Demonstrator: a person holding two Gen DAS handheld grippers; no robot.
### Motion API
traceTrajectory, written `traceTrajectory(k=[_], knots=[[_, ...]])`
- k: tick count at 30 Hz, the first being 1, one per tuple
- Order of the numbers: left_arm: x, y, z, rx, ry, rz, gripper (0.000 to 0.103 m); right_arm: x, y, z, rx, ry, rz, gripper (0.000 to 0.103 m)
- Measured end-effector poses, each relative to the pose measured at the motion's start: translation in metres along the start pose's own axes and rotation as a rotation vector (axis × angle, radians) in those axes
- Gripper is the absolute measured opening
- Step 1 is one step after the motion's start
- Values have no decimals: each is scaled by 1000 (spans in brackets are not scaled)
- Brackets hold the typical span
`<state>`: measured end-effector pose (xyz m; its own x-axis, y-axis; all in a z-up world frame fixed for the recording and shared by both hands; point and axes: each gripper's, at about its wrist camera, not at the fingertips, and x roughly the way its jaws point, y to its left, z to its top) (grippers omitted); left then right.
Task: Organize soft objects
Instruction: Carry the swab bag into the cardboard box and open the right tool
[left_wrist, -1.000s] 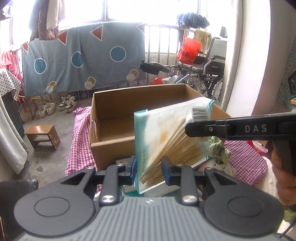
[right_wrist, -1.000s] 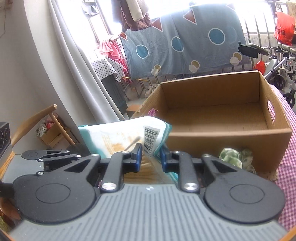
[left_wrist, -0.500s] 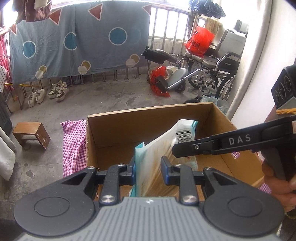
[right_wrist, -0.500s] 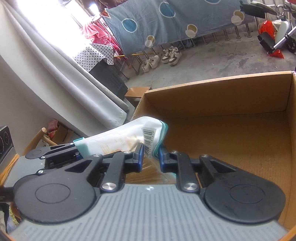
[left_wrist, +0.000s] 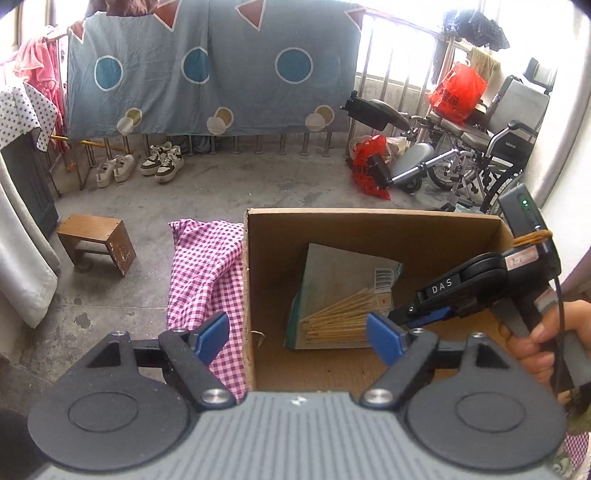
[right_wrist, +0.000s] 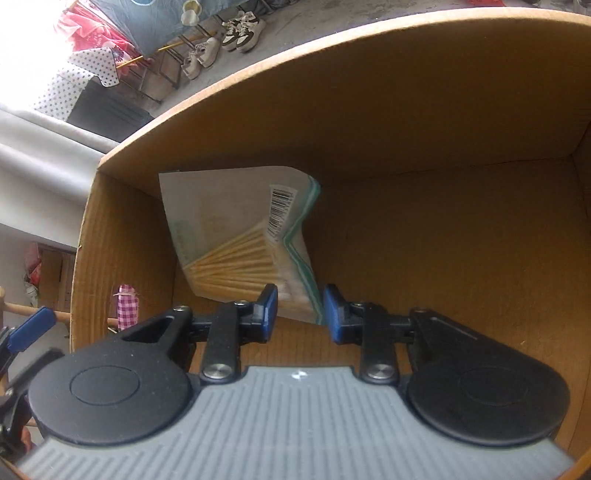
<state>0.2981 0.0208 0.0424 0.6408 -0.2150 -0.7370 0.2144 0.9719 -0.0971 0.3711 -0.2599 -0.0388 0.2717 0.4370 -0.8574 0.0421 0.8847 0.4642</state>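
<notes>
Blue rubber pads tip both grippers. The left gripper (left_wrist: 297, 334) has its jaws spread wide, just opened, with nothing between them; one pad (left_wrist: 212, 331) hangs over the checked cloth, the other (left_wrist: 384, 338) over the box interior. The right gripper (right_wrist: 300, 314) is inside the box with a narrow gap between its pads, jaws just parted a little; the lower corner of the packet (right_wrist: 243, 240) sits in that gap, and neither pad presses on it, so it is released.

Ahead of the right fingers, the packet, a soft white-and-teal pouch showing a barcode and a fan of pale wooden sticks, stands on the floor of the cardboard box (right_wrist: 424, 122), tilted back against the box wall near the far left corner. In the left wrist view the same packet (left_wrist: 340, 291) lies just beyond the left gripper's right pad, with the right gripper (left_wrist: 424, 314) reaching in from the right, a hand (left_wrist: 554, 343) on its grip. Apart from the packet, the visible part of the box (left_wrist: 369, 225) floor is bare cardboard.

Left of the box, under the left pad, a pink-and-white checked cloth (left_wrist: 203, 273) drapes down. Beyond it: a small wooden stool (left_wrist: 96, 243), shoes (left_wrist: 140, 166), a hung blue sheet (left_wrist: 210, 70), a wheelchair (left_wrist: 480, 147).
</notes>
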Motion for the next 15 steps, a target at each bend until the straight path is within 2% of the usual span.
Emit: traceTrajectory(k=[5,10,15], knots=[[-55,17,-24,-46,-113,32,95,10,3,9,-14,-8,-37,33],[-88,34,-55,-122,-154,8,99,26,18,13,-7,26,-9,34],[-100,49,-89,-210,-179,-15,99,35,44,11,-18,39,9,33]])
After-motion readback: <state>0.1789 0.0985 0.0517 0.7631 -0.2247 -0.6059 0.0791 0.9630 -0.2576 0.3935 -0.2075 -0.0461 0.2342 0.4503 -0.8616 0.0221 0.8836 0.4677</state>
